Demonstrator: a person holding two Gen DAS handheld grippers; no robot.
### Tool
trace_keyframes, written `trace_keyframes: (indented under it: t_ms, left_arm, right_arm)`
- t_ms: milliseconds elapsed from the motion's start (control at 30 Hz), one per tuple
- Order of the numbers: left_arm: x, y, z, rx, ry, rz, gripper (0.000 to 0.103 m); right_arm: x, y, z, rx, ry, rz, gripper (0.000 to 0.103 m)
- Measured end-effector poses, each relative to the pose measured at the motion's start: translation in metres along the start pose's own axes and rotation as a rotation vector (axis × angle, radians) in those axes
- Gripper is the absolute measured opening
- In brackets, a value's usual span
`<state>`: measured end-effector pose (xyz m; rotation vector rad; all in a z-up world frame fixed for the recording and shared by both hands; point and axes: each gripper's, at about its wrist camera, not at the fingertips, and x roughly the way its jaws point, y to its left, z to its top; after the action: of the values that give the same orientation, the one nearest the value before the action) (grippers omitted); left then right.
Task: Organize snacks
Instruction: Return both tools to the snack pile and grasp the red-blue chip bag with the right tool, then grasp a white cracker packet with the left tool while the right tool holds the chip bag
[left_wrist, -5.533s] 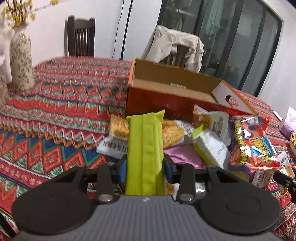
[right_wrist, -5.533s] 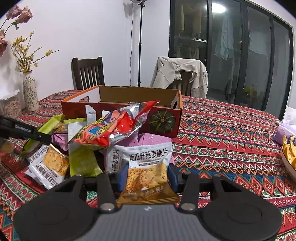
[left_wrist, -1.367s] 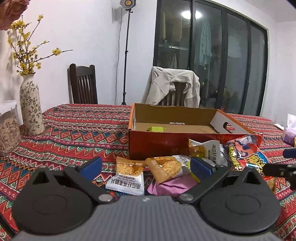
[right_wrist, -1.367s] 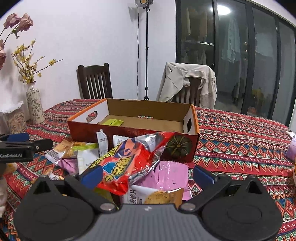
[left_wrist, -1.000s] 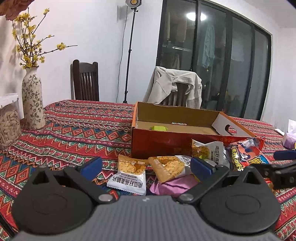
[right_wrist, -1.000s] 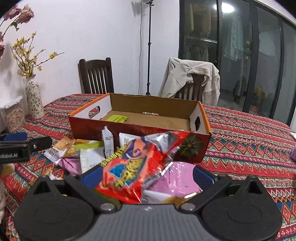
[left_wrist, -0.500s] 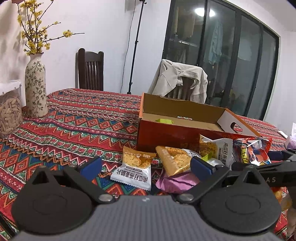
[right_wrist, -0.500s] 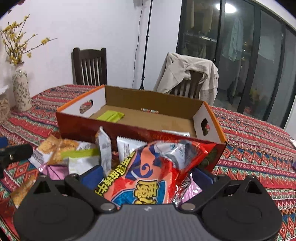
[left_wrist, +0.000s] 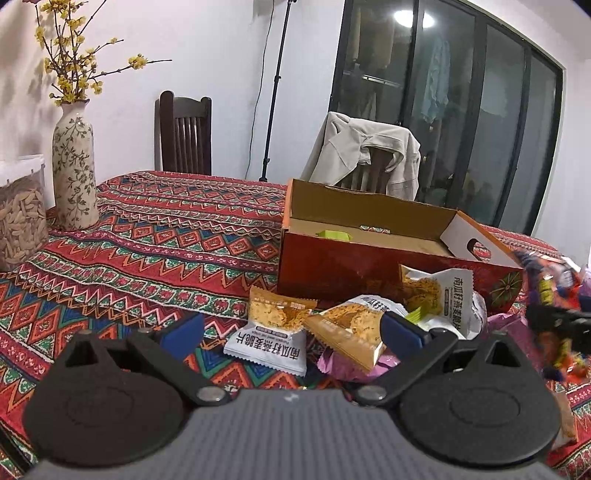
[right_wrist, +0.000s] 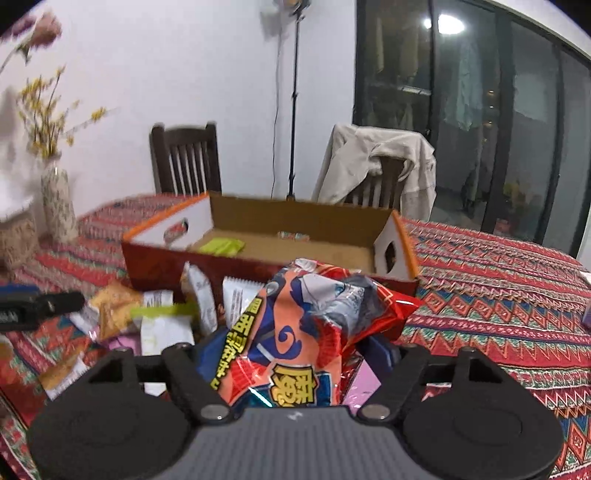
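The red chip bag (right_wrist: 295, 354) sits pinched between the fingers of the right gripper (right_wrist: 291, 350), just in front of the cardboard box (right_wrist: 280, 236). Only the left wrist view shows the left gripper (left_wrist: 291, 332) spread wide, holding nothing, over oat-crisp packets (left_wrist: 271, 332) before the box, and the vase (left_wrist: 74, 166) far left.

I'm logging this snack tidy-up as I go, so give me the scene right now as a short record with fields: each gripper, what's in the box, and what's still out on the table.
left gripper: open, empty, over the loose packets
right gripper: shut on the red foil snack bag, in front of the box
cardboard box: open-topped, on the patterned tablecloth
in the box: green packet on the floor at its left end
still outside: oat crisp packets and a purple packet, piled against the box front
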<state>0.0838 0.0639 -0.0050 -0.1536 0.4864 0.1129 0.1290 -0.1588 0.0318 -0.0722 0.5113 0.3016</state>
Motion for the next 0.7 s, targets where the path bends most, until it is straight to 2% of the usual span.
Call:
trace_keyframes:
  t_ms: [267, 500, 700]
  left_arm:
    - [-0.006, -0.009, 0.001, 0.033, 0.044, 0.007, 0.103]
    - [-0.013, -0.018, -0.011, 0.075, 0.135, -0.022, 0.103]
    - [-0.006, -0.029, -0.024, 0.113, 0.214, -0.04, 0.103]
  right_arm:
    - [-0.013, -0.013, -0.01, 0.035, -0.023, 0.034, 0.076]
    - [-0.022, -0.016, -0.016, 0.046, -0.045, 0.067, 0.076]
    - [-0.022, -0.018, -0.022, 0.053, -0.026, 0.084, 0.077]
